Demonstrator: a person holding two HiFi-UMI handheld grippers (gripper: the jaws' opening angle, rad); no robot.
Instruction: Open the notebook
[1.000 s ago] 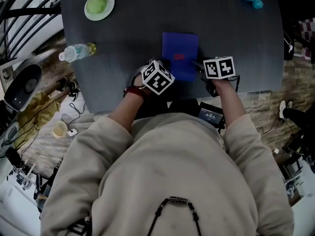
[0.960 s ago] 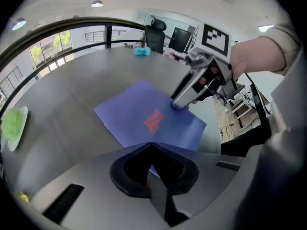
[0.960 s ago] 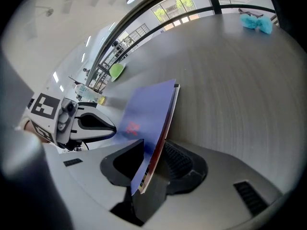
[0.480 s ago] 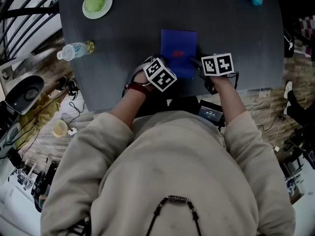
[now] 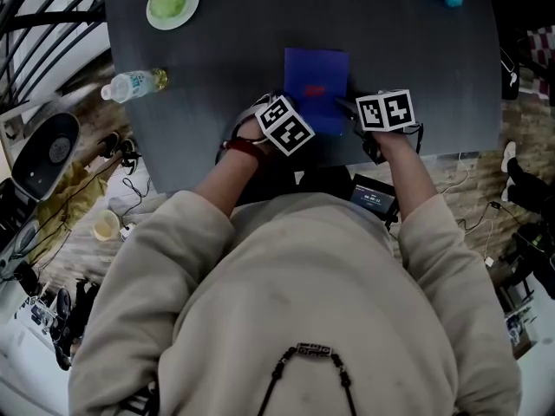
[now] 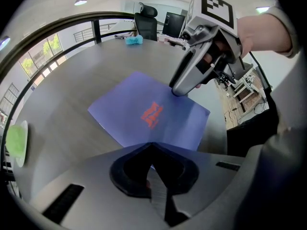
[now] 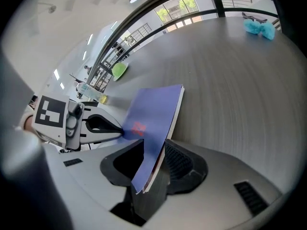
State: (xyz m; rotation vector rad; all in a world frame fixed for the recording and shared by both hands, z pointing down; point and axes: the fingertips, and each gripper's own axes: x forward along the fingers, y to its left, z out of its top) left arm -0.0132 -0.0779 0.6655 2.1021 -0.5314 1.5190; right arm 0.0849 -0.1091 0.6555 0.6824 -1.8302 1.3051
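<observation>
Right gripper view: right hand-held gripper (image 7: 152, 163) is pinching the blue notebook's (image 7: 154, 110) near edge to lift it; left hand-held gripper (image 6: 152, 146), clenched, is apparently steadying it.

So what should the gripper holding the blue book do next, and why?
Probably lift the right hand-held gripper slightly and swing the cover leftward: its jaws pinch the notebook at its edge, while the shut left hand-held gripper sits at the near edge.
</observation>
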